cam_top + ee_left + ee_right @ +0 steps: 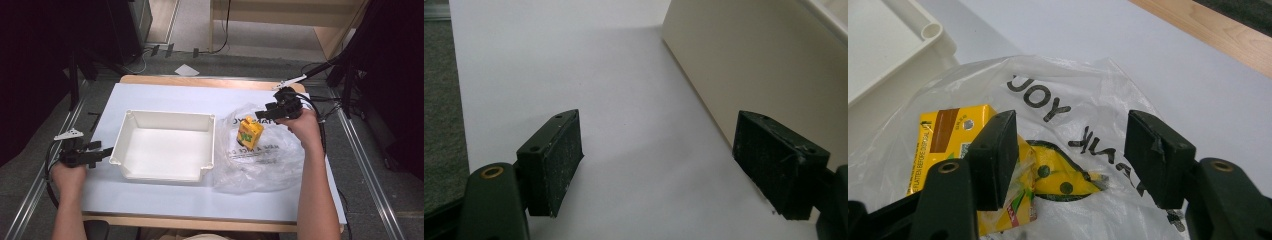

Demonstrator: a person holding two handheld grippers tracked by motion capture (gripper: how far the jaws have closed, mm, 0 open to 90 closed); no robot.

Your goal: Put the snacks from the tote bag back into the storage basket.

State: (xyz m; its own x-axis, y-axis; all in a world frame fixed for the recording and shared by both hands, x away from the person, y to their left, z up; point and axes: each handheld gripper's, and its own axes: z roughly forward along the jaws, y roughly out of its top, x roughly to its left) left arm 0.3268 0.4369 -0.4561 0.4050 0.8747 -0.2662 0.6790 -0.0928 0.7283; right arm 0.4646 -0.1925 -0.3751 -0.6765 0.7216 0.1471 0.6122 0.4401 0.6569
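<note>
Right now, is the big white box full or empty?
Empty. The white box shows only its bare floor in the high view; the yellow carton lies outside, on the plastic bag.

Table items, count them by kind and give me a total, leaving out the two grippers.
White plastic bin: 1
Clear plastic bag: 1
Yellow juice carton: 1
Total: 3

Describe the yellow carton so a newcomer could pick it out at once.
Start at the big white tray in the middle of the table, then look just to its right, where a clear plastic bag with black lettering lies. The yellow carton sits in that bag beneath the right gripper, the one brightly coloured thing there.
</note>
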